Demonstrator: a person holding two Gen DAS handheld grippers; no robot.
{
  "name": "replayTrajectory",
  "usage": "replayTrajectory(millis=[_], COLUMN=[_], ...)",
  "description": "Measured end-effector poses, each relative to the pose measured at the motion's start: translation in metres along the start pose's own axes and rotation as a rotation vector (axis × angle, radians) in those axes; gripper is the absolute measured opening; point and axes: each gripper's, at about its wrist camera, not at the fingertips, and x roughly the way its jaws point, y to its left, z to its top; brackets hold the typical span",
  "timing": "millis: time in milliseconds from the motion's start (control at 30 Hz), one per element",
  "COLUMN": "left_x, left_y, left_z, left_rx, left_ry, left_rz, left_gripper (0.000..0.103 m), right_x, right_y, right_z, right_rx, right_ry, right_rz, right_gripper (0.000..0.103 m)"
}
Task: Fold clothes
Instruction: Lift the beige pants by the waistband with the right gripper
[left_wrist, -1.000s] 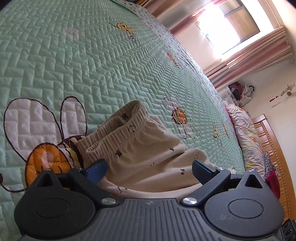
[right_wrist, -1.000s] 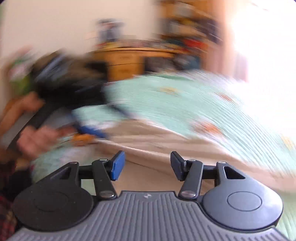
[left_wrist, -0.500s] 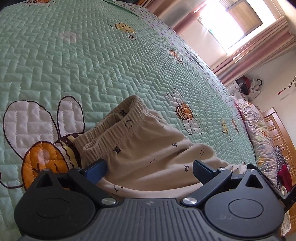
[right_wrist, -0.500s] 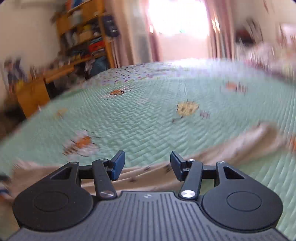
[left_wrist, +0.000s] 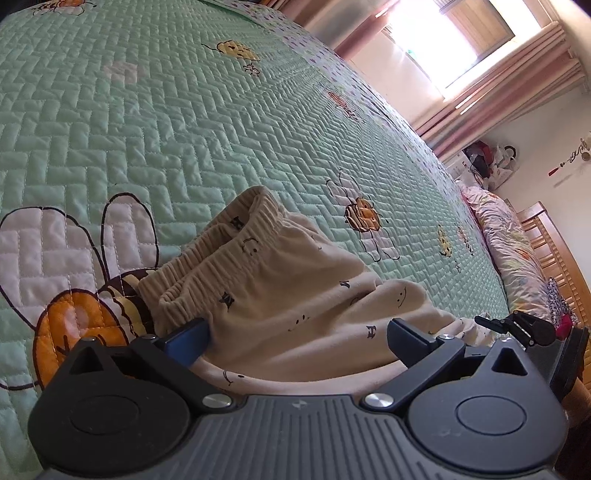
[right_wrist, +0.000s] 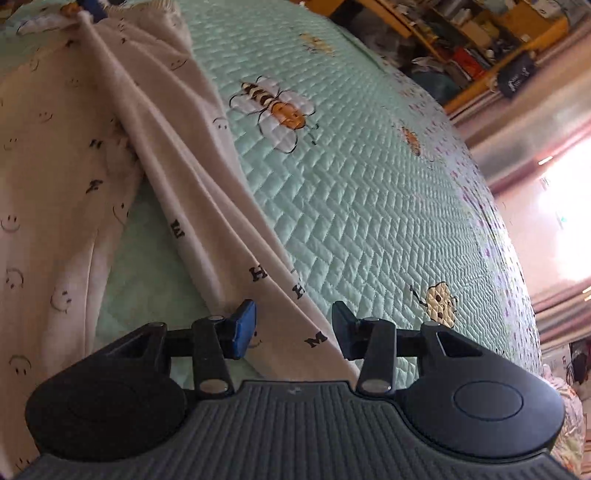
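Observation:
Cream trousers (left_wrist: 295, 288) printed with smileys and letters lie on the green quilted bedspread (left_wrist: 184, 129), elastic waistband (left_wrist: 236, 236) bunched up towards the far side. My left gripper (left_wrist: 299, 341) hangs open and wide over the cloth just behind the waistband, pads clear of it. In the right wrist view one trouser leg (right_wrist: 207, 206) runs from the top left down between the fingers of my right gripper (right_wrist: 293, 330). Its jaws are closing, with the leg's edge between them and a gap still at each pad. The right gripper (left_wrist: 517, 326) also shows at the left view's right edge.
The bedspread (right_wrist: 369, 192) with bee and flower patches spreads far beyond the trousers. A floral pillow (left_wrist: 509, 240) and a wooden headboard (left_wrist: 554, 243) lie along one side. Wooden shelves (right_wrist: 480, 33) full of things stand past the bed, and a bright curtained window (left_wrist: 461, 40) is beyond.
The right view has swung and rolled from the blurred room down onto the trouser leg, and its jaws have narrowed. The left view barely shifted; the right gripper has come into its right edge.

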Motion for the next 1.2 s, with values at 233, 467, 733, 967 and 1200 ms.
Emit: replayTrajectory(millis=[233, 467, 733, 967, 1200], left_x=[-0.011, -0.021, -0.034, -0.06, -0.071], left_y=[-0.026, -0.053, -0.061, -0.077, -0.073], left_z=[-0.002, -0.007, -0.023, -0.038, -0.042], left_rx=[0.092, 0.131, 0.12, 0.146, 0.133], left_ry=[-0.03, -0.033, -0.002, -0.013, -0.013], left_rz=[0.028, 0.003, -0.012, -0.025, -0.006], left_gripper=[0.102, 0.102, 0.102, 0.102, 0.102], right_x=[0.012, -0.017, -0.092, -0.087, -0.09], right_y=[0.01, 0.023, 0.068, 0.103, 0.128], right_z=[0.009, 0.002, -0.006, -0.016, -0.03], right_rx=[-0.144, -0.074, 0.05, 0.081, 0.085], right_ry=[0.065, 0.014, -0.062, -0.036, -0.062], right_rz=[0.077, -0.066, -0.288, -0.316, -0.352], right_gripper=[0.003, 0.002, 0.002, 0.003, 0.013])
